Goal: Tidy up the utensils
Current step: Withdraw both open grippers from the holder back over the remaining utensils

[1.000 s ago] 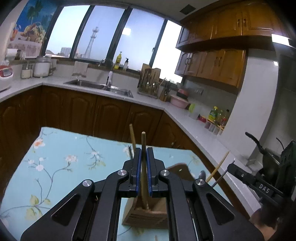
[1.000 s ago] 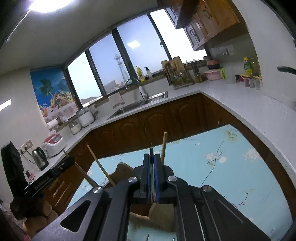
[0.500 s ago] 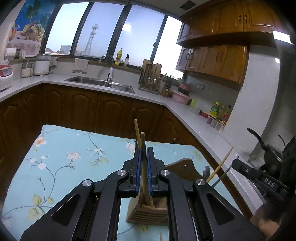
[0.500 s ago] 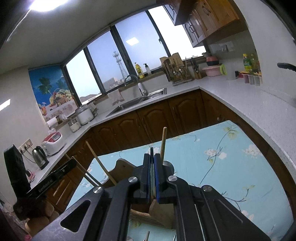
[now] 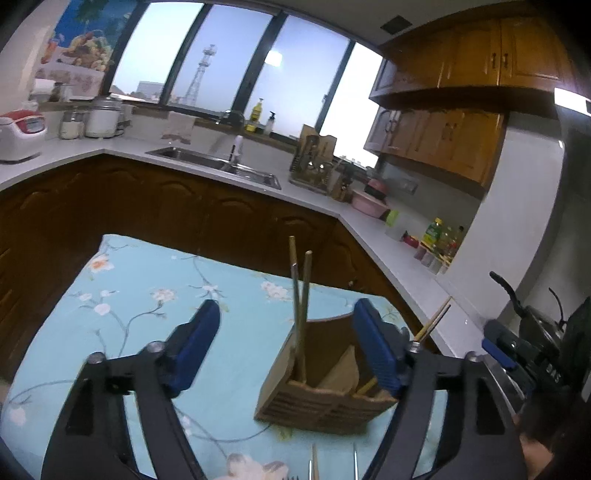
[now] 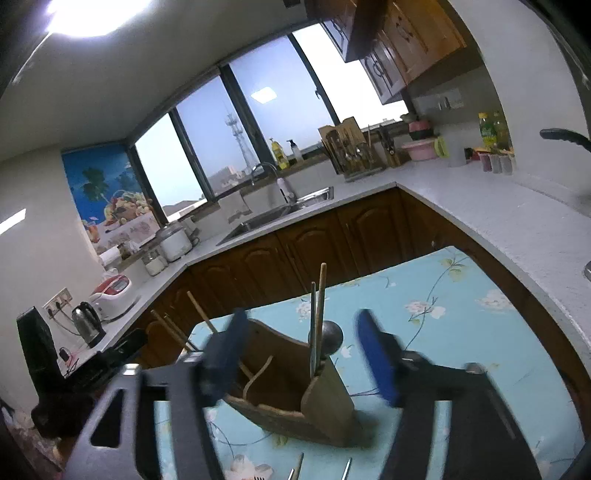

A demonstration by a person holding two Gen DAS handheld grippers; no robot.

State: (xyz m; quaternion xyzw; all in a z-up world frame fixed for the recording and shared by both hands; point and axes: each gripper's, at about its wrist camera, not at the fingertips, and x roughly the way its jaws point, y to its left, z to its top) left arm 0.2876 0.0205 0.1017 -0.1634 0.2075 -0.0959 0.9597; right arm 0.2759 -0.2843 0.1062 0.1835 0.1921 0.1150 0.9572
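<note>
**Kitchen at dusk**

A wide dark-framed window point(image 5: 236, 70) spans the far wall above a steel sink point(image 5: 218, 166). Pale countertop point(image 6: 491, 218) wraps dark wood cabinets point(image 5: 155, 218). Right, lighter upper cupboards point(image 5: 476, 62). Ceiling light point(image 6: 88, 14) glares; the left poster point(image 6: 107, 195) perhaps shows fruit.

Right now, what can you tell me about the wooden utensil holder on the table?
The wooden utensil holder stands upright on the floral blue tablecloth. It looks like brown wood, with a slatted front, inner dividers and a taller curved back wall. Two chopsticks stand in one compartment, and more sticks lean out at the other end. Neither opening gripper touches it.
</note>
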